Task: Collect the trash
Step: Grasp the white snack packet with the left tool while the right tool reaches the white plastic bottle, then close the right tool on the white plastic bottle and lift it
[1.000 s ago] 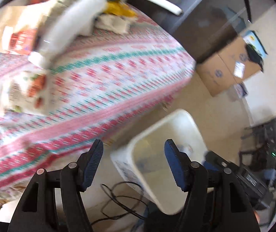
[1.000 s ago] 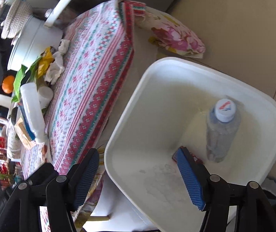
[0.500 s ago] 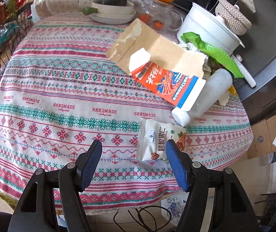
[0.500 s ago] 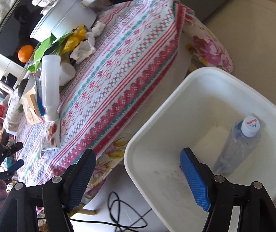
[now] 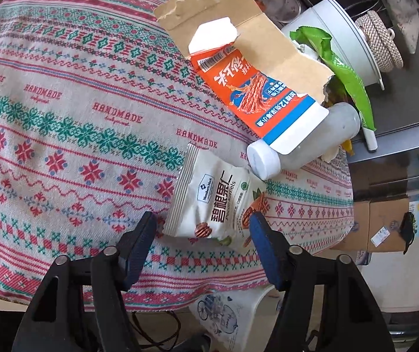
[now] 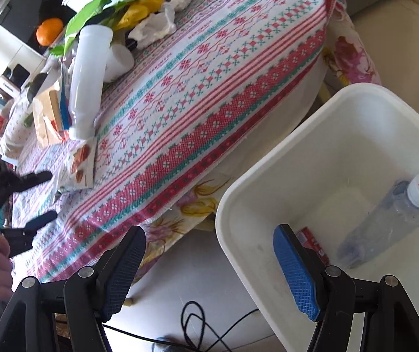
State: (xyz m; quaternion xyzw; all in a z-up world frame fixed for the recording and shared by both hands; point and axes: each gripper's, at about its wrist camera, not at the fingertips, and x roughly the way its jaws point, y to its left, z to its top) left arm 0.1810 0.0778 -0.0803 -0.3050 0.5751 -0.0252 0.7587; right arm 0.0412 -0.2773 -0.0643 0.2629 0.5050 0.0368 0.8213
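My left gripper is open, its fingers on either side of the near end of a white nut snack packet on the patterned tablecloth. Behind it lie a white plastic bottle and a torn orange-and-brown carton. My right gripper is open and empty, hanging over the rim of the white bin on the floor. A clear water bottle and a red wrapper lie in the bin. The packet and left gripper also show in the right wrist view.
A green wrapper, yellow wrapper and crumpled tissue lie at the table's far edge by a white pot. A cardboard box stands on the floor. A black cable lies beneath the table's edge.
My left gripper swung from the bin up over the table and moved in until its fingers flank the snack packet. My right gripper drifted slightly back from the bin.
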